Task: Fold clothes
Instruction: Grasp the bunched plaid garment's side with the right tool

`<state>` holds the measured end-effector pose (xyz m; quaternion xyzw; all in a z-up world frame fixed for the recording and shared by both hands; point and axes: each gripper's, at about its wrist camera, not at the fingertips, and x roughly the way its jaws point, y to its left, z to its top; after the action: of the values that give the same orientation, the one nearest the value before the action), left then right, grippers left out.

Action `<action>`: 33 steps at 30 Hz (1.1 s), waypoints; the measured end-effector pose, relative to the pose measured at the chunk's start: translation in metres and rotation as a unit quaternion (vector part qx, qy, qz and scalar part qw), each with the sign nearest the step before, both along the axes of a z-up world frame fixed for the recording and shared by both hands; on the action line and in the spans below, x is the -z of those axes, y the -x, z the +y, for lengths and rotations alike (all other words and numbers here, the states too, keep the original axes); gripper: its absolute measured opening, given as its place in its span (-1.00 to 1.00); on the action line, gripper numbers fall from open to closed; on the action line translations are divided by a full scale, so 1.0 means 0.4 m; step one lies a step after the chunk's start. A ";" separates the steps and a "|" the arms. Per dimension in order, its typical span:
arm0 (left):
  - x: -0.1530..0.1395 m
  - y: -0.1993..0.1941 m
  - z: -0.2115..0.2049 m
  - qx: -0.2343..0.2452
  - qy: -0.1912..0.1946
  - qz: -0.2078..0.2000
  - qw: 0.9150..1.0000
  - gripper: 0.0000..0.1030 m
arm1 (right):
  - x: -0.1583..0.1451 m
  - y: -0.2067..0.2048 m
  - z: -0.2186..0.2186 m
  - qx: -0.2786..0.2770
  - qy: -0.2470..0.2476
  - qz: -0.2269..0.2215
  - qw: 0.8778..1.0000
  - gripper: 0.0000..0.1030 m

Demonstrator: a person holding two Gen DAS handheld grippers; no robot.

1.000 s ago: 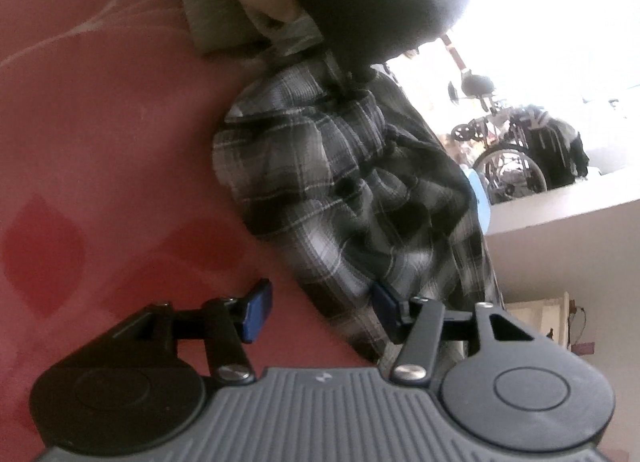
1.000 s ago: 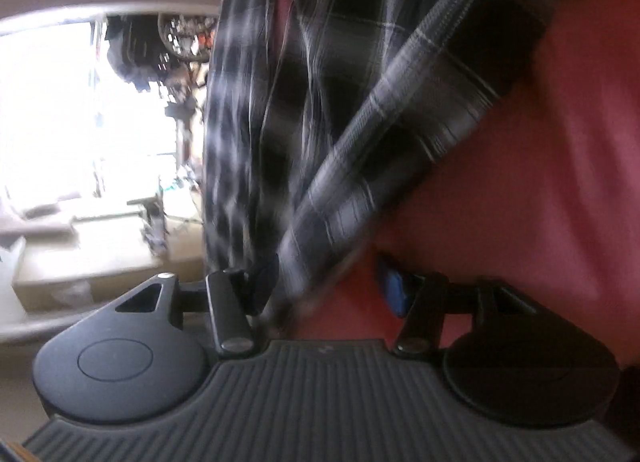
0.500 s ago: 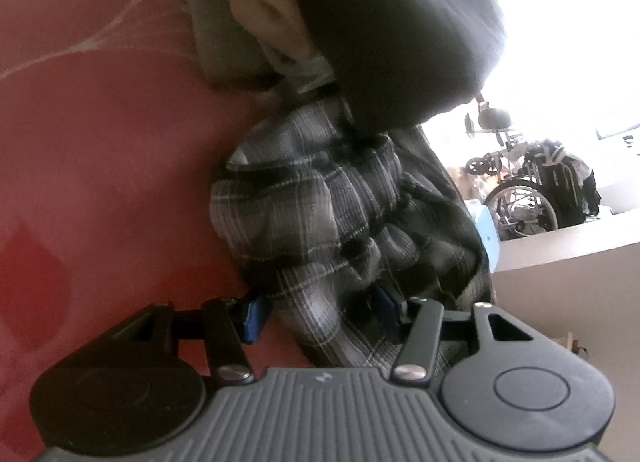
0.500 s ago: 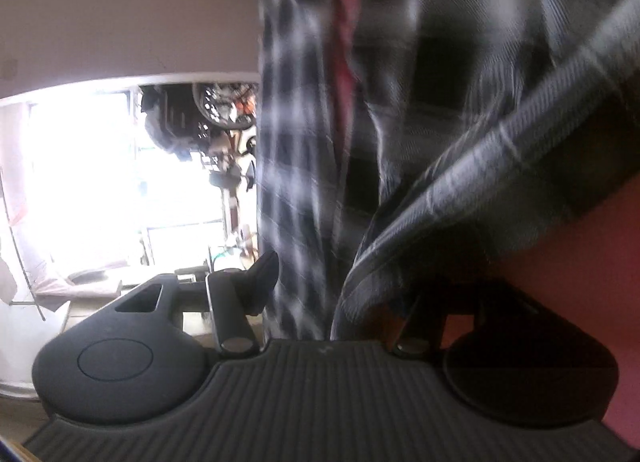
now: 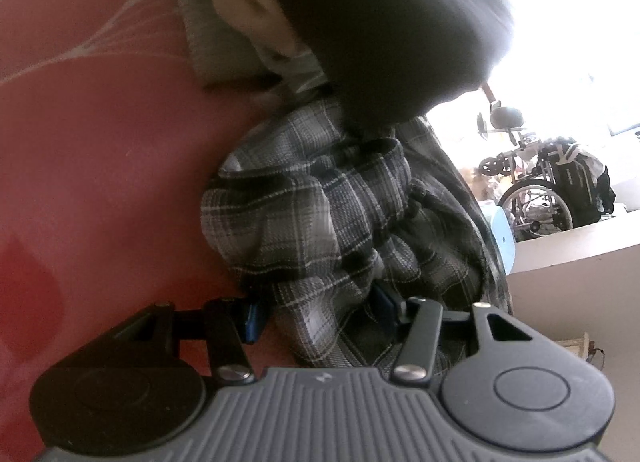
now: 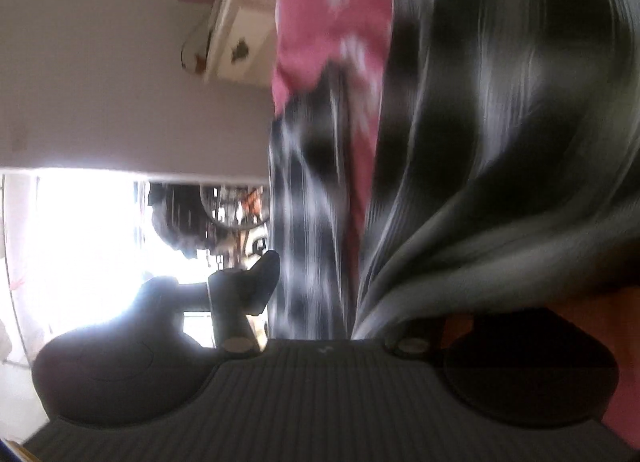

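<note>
Fingers [image 5: 251,316] around crumpled grey-and-black plaid shirt [image 5: 320,222] on red bedspread [image 5: 100,182]

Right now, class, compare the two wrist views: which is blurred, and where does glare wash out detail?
Right wrist view: the plaid shirt is streaked with motion blur, and the window glare leaves the claw a silhouette. Left wrist view: the shirt's weave is sharp, the window at upper right is blown out, and straight edges bow.
</note>
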<state>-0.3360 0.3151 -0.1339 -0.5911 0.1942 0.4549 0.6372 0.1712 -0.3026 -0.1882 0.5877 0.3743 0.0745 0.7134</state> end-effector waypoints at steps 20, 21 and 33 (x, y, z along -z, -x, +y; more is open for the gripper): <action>-0.017 -0.098 -0.022 0.010 -0.028 0.058 0.998 -0.04 | 0.077 -0.163 0.006 0.019 0.024 -0.011 0.999 -0.86; -0.018 -0.106 -0.019 0.012 -0.031 0.065 0.997 -0.05 | 0.079 -0.162 0.005 0.019 0.027 -0.011 0.999 -0.89; -0.008 -0.074 -0.035 -0.033 -0.017 0.001 0.999 -0.28 | 0.086 -0.146 -0.012 0.015 0.007 -0.021 1.000 -0.91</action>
<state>-0.3063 0.3010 -0.1308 -0.5859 0.1678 0.4796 0.6313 0.2295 -0.3075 -0.2225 0.5868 0.3509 0.0735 0.7260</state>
